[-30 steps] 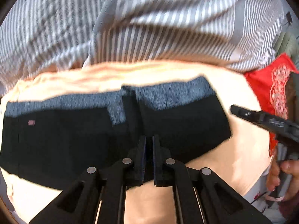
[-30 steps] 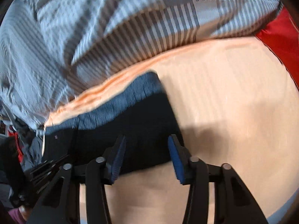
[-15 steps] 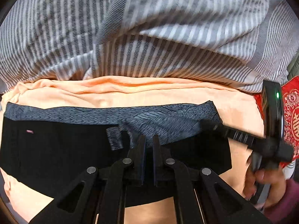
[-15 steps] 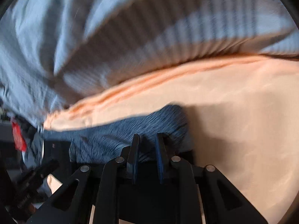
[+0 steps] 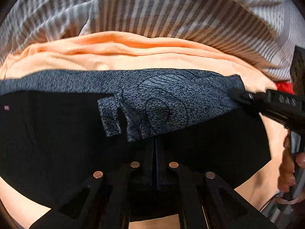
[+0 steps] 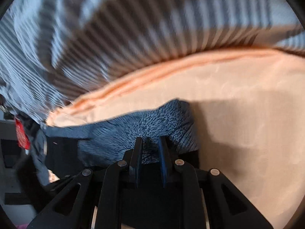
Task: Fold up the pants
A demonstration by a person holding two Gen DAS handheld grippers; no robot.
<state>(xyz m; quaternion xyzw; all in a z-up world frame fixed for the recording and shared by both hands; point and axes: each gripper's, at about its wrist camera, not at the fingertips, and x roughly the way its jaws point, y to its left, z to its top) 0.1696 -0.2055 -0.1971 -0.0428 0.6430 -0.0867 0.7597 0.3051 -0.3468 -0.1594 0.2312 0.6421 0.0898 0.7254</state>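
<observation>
Black pants (image 5: 57,143) with a grey speckled waistband (image 5: 162,99) lie spread on a peach sheet (image 5: 133,57). The right part of the waistband is turned down over the black cloth as a slanted flap. My left gripper (image 5: 154,145) points down at the flap's lower edge, jaws together, and seems to pinch the cloth there. My right gripper (image 5: 236,93) holds the waistband's right corner. In the right wrist view the right gripper (image 6: 149,147) has its jaws close together with grey cloth (image 6: 118,135) bunched between them.
Grey-and-white striped bedding (image 5: 171,9) is heaped behind the peach sheet. A red cloth (image 5: 284,86) shows at the right edge. A person's hand (image 5: 287,171) grips the right tool's handle. Bare peach sheet (image 6: 247,114) lies to the right of the pants.
My right gripper came down on the pants' right corner and shut on the waistband, which is now turned over the black cloth. My left gripper sank closer to the pants.
</observation>
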